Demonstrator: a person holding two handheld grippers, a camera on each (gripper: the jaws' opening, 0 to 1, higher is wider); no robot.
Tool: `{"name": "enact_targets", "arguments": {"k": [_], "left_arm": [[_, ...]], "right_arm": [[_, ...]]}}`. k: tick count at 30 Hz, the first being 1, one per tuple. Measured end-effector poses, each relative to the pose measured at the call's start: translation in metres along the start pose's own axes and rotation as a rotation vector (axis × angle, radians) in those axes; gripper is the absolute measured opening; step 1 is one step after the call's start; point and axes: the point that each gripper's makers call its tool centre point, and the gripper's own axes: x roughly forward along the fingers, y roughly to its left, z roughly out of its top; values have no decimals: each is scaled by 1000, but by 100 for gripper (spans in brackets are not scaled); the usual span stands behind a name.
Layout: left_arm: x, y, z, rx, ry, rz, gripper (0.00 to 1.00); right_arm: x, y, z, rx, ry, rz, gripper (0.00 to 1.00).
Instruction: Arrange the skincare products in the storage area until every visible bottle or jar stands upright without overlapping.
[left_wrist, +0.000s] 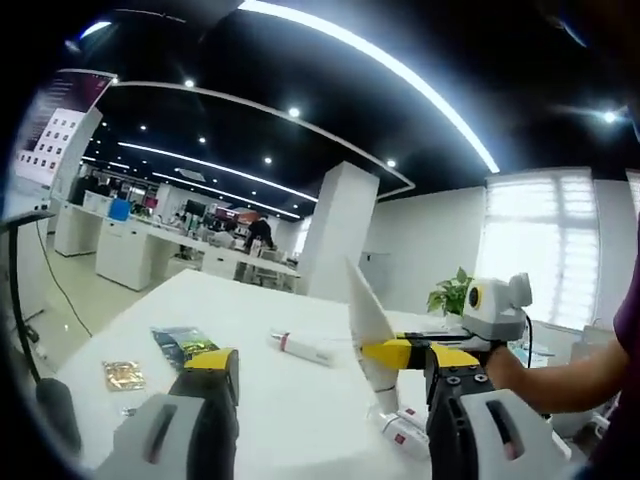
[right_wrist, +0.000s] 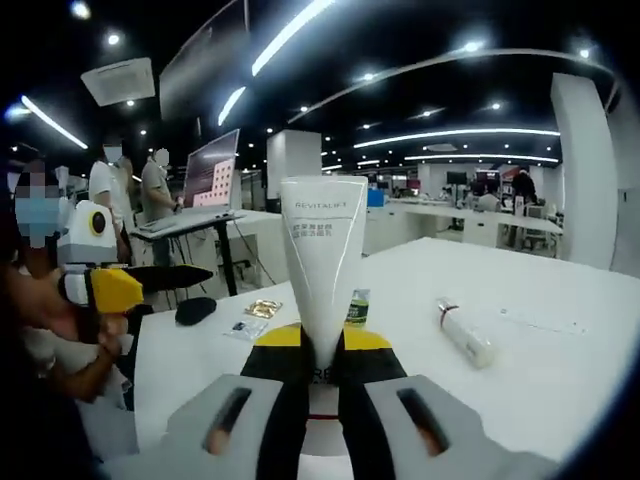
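My right gripper (right_wrist: 320, 372) is shut on a white squeeze tube (right_wrist: 322, 262) that stands cap-down with its flat crimped end up. The same tube (left_wrist: 368, 325) rises above the white table (left_wrist: 250, 400) in the left gripper view, with the right gripper (left_wrist: 400, 353) pinching its lower part from the right. My left gripper (left_wrist: 330, 395) is open, with nothing between its jaws, a little short of that tube. A second white tube with a red band (left_wrist: 305, 347) lies flat on the table (right_wrist: 560, 370), seen also as the lying tube (right_wrist: 464, 334). A small red-and-white tube (left_wrist: 402, 428) lies near the held tube's cap.
Flat sachets (left_wrist: 185, 342) (left_wrist: 122, 375) lie at the table's left; a green packet (right_wrist: 358, 305) and a gold sachet (right_wrist: 262, 308) lie behind the held tube. A black rounded object (right_wrist: 195, 310) sits near the table edge. People stand by desks (right_wrist: 190, 222) beyond.
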Motion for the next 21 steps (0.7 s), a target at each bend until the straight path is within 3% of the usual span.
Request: {"name": "enact_targets", "arguments": {"k": [5, 13, 21], "left_arm": [[8, -12, 1, -28, 0, -39, 72], [21, -33, -7, -49, 27, -98, 71], [23, -41, -16, -64, 71, -130, 58]], "right_arm": [[-9, 18, -1, 8, -39, 10, 7], [-12, 45, -8, -35, -62, 21, 7], [-15, 66, -8, -68, -81, 52, 7]]}}
